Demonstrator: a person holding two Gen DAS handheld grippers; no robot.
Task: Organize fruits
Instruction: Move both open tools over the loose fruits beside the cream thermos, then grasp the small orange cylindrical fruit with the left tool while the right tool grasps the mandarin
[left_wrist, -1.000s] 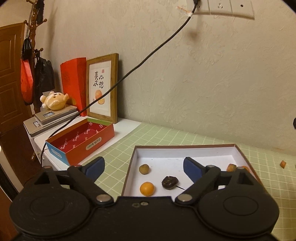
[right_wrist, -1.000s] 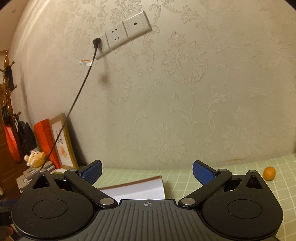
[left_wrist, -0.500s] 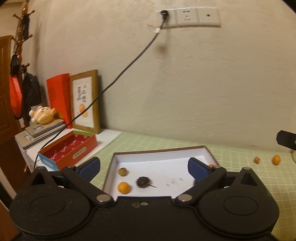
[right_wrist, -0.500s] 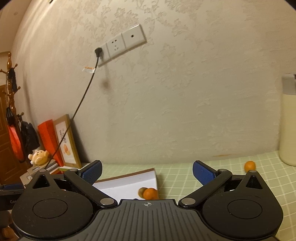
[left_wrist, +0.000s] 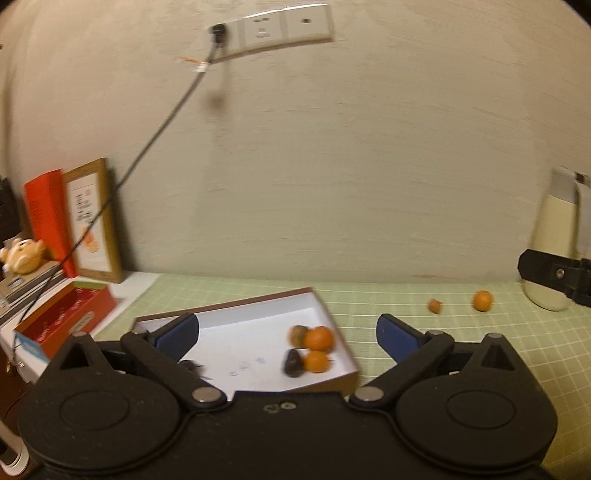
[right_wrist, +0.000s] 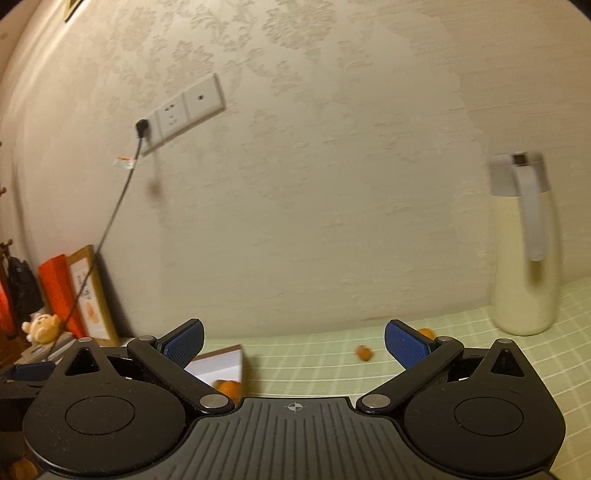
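Observation:
A white box lid with a brown rim (left_wrist: 258, 301) lies on the green checked cloth. In it sit two oranges (left_wrist: 320, 339), a brownish fruit (left_wrist: 296, 334) and dark fruits (left_wrist: 291, 363). A small orange (left_wrist: 482, 300) and a smaller orange-brown piece (left_wrist: 435, 305) lie on the cloth to the right. My left gripper (left_wrist: 286, 334) is open and empty above the lid. My right gripper (right_wrist: 293, 343) is open and empty; the small piece (right_wrist: 364, 352) lies between its fingers, farther off. The lid's corner (right_wrist: 225, 360) and an orange (right_wrist: 228, 387) show at lower left.
A cream bottle with a grey cap (right_wrist: 524, 258) stands at the right by the wall, also in the left wrist view (left_wrist: 554, 243). A red open box (left_wrist: 62, 319), a framed picture (left_wrist: 92, 221) and a plush toy (left_wrist: 20, 254) stand at the left. A cable hangs from the wall socket (left_wrist: 218, 31).
Both views have swung to the right. The bottle and the loose fruits on the cloth have come into view. The lid now sits left of centre. Both grippers stay open.

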